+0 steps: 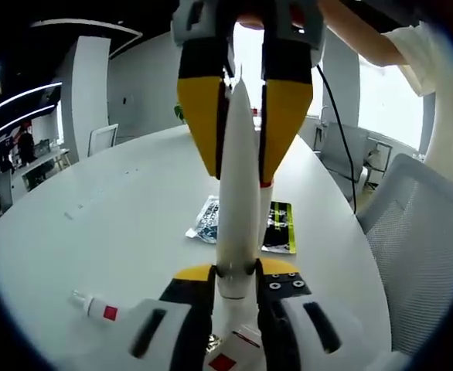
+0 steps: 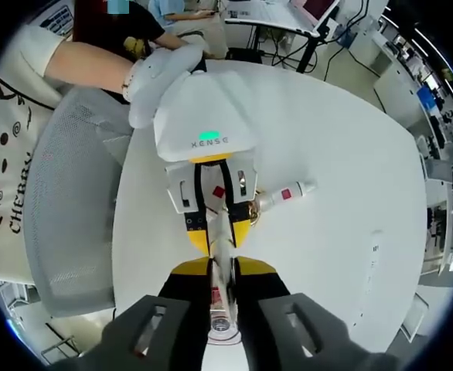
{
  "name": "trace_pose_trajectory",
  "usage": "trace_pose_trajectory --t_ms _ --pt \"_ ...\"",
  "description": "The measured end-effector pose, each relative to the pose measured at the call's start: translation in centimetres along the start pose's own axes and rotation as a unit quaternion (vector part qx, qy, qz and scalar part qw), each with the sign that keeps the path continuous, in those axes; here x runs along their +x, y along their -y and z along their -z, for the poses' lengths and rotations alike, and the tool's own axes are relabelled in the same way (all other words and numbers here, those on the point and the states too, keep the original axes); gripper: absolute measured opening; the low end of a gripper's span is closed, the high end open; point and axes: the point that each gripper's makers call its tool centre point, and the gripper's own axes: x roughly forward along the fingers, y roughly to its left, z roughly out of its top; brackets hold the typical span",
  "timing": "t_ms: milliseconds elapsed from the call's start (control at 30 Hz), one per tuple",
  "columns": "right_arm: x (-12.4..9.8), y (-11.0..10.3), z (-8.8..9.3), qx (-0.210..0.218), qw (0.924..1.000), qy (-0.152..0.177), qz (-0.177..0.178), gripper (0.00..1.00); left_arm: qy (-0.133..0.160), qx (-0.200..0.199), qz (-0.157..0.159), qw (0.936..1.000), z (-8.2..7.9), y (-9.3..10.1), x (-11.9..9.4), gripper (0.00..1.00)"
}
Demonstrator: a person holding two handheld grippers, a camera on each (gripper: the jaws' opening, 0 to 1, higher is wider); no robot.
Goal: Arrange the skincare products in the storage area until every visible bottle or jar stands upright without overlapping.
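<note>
Both grippers clamp one white tube [image 1: 238, 185]: the left gripper [image 1: 236, 280] grips its lower end, the right gripper [image 1: 242, 116] its upper part, apparently to steady it for standing upright above the white table [image 1: 118, 209]. Beyond the left jaws lie two sachets [image 1: 279, 228]; to their left, a small capped tube [image 1: 95, 307] lies flat. A mesh chair [image 1: 420, 255] stands right.
</note>
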Motion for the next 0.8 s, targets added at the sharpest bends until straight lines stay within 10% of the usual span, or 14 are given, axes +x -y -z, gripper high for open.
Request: trace_pose_trajectory --t_ms 800 --pt "0.29 0.41 -0.12 0.017 0.9998 -0.001 -0.006 0.18 0.002 0.0 0.003 1.0 -0.28 -0.06 -0.42 0.24"
